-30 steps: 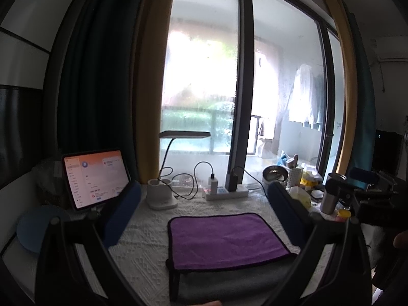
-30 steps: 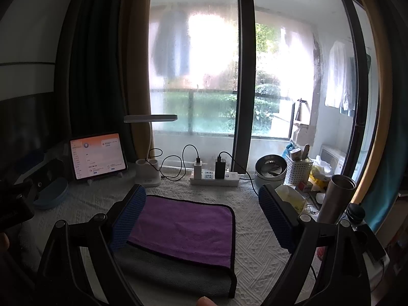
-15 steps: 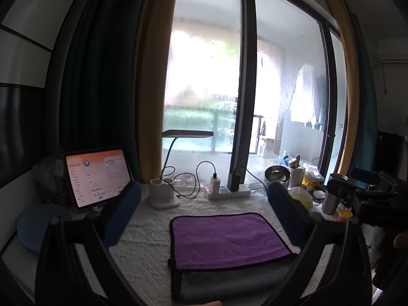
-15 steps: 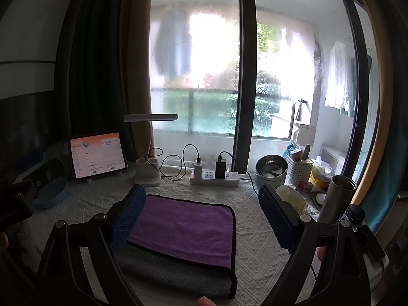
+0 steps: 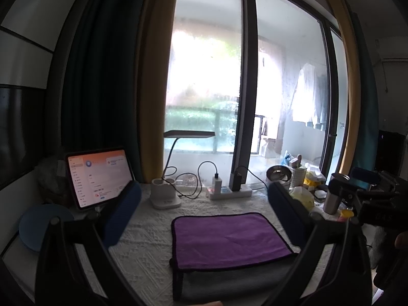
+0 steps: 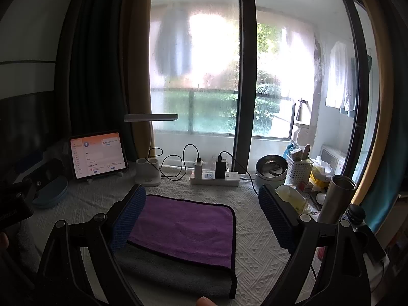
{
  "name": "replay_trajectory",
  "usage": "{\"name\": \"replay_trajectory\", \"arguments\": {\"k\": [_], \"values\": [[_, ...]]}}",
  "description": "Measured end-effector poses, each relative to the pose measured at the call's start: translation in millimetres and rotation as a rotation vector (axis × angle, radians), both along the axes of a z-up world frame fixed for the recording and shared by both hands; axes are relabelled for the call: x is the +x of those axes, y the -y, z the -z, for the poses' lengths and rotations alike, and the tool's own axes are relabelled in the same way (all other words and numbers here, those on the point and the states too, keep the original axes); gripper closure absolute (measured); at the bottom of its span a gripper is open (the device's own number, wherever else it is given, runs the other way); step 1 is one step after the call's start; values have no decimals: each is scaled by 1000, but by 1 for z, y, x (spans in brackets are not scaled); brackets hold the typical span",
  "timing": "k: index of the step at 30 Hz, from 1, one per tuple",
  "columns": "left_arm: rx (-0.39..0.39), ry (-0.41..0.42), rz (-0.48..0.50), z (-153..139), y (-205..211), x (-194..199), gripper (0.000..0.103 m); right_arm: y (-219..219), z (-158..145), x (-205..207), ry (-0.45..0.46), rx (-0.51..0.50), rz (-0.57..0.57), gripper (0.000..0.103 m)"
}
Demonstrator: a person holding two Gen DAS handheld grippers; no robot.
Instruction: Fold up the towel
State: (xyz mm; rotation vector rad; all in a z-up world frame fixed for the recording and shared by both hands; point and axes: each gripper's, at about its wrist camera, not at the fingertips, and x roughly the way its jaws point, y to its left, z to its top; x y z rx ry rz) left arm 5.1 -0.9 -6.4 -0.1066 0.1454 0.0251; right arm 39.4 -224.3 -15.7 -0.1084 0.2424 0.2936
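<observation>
A towel lies flat on the white textured tablecloth (image 5: 142, 250), folded over so a purple layer (image 5: 229, 239) covers most of a grey layer (image 5: 229, 285) near the front edge. It also shows in the right wrist view, purple (image 6: 188, 229) over grey (image 6: 178, 278). My left gripper (image 5: 204, 219) is open and empty, held above the towel. My right gripper (image 6: 201, 219) is open and empty, also above the towel. Neither touches it.
Along the back stand a lit tablet (image 6: 98, 154), a desk lamp base (image 6: 148, 173), a power strip with chargers (image 6: 215, 177), a steel bowl (image 6: 271, 170), a white basket (image 6: 298, 169) and a steel cup (image 6: 336, 196). A blue dish (image 5: 43, 227) lies at the left.
Both grippers stay open and nearly still. The left wrist view has tilted up very slightly. The towel has not moved.
</observation>
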Motion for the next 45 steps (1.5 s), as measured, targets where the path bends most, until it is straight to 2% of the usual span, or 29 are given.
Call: {"name": "replay_trajectory", "arguments": {"k": [21,28,37,45], "values": [[-1,-8,4,2,0,3,3,-1,2,1,-4,-2,-1,11],[4,-33,8,3,2,15,3,2,7,10,-19,1,-4,11],[13,-161,18,21,-1,46,3,10,15,29,-58,0,3,11],[12,-338,28,66,-2,76,3,17,49,58,-158,-11,-9,11]]}}
